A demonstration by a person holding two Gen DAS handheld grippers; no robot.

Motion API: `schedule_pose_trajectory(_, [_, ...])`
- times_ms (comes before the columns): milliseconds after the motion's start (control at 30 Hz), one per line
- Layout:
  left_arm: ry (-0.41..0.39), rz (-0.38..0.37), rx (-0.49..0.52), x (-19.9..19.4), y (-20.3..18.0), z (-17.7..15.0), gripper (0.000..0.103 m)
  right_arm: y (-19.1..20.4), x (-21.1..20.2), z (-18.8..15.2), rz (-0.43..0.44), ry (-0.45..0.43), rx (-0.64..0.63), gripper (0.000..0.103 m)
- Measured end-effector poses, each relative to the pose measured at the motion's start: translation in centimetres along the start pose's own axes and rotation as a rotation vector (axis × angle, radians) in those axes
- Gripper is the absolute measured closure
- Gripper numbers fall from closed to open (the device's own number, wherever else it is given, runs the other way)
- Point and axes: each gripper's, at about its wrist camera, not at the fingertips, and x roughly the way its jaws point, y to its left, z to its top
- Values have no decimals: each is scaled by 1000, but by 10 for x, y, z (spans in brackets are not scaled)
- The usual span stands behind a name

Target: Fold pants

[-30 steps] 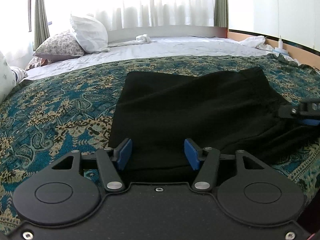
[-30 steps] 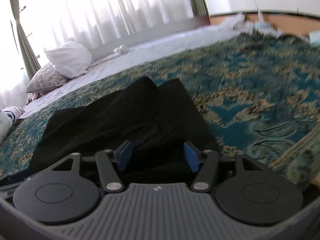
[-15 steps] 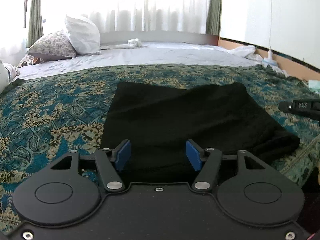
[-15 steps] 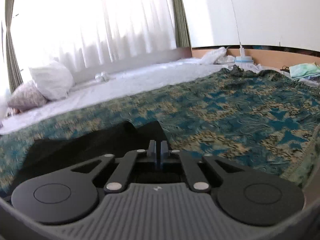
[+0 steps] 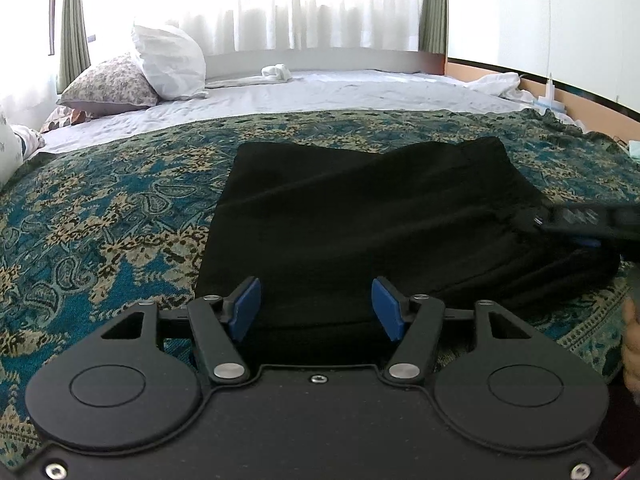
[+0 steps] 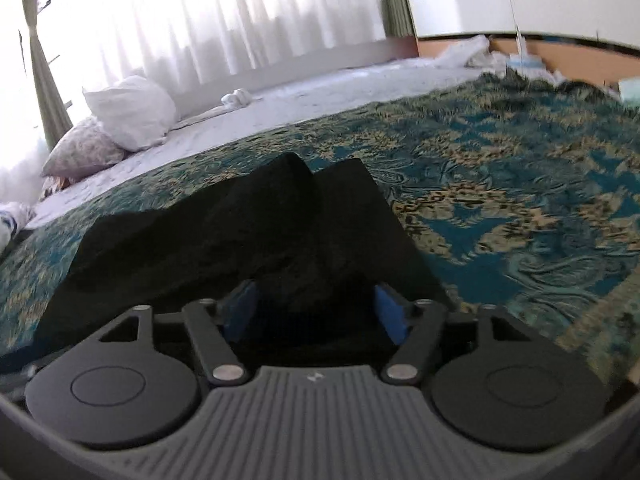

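Two grippers work over one pair of black pants (image 5: pixel 360 216) lying folded on the bed (image 5: pixel 104 216). The left gripper (image 5: pixel 316 306) stands wide at the pants' near edge. The right gripper (image 6: pixel 316 312) has just opened wide over their right end, cloth between the jaws, unpressed. Two pillows (image 5: pixel 168 62) lie beyond the pants.

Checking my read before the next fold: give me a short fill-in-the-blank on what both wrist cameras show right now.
1. The pants lying on the patterned bedspread are ____ in colour.
2. The left gripper has its jaws ____.
3. The pads on the right gripper are ____ in colour.
4. The white pillow leans on a ____ pillow.

Missing words: black; open; blue; floral
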Motion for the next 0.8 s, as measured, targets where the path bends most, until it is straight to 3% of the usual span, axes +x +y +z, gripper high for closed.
schedule_pose_trajectory(67, [2, 0, -3, 1, 0, 1, 43, -3, 8, 3, 14, -1, 30, 44])
schedule_pose_trajectory(100, [4, 2, -5, 1, 0, 1, 43, -4, 9, 5, 8, -8, 47, 59])
schedule_pose_trajectory(233, [4, -16, -41, -7, 2, 6, 43, -15, -10, 8, 15, -66, 98, 86])
schedule_pose_trajectory(300, [-14, -46, -55, -16, 2, 8, 43, -14, -25, 9, -32, -124, 57, 101])
schedule_pose_trajectory(367, [-37, -64, -50, -24, 0, 8, 43, -17, -34, 8, -60, -150, 25, 100])
schedule_pose_trajectory(433, [-48, -63, -32, -27, -3, 7, 42, -26, -36, 7, -41, -119, 66, 87])
schedule_pose_trajectory(467, [-47, -59, -24, -26, -5, 7, 42, -31, -37, 5, -30, -105, 94, 79])
schedule_pose_trajectory(500, [-43, -52, -16, -24, -6, 6, 42, -35, -39, 3, 0, -85, 119, 60])
schedule_pose_trajectory(567, [-26, -39, -13, -19, -7, 4, 42, -39, -44, -4, 71, -62, 158, 42])
schedule_pose_trajectory(667, [-3, -41, -24, -10, -7, 1, 41, -27, -41, -10, 98, -24, 98, 35])
schedule_pose_trajectory(800, [1, -23, -3, -3, -11, 0, 41, -10, -13, -8, 75, 13, 47, 33])
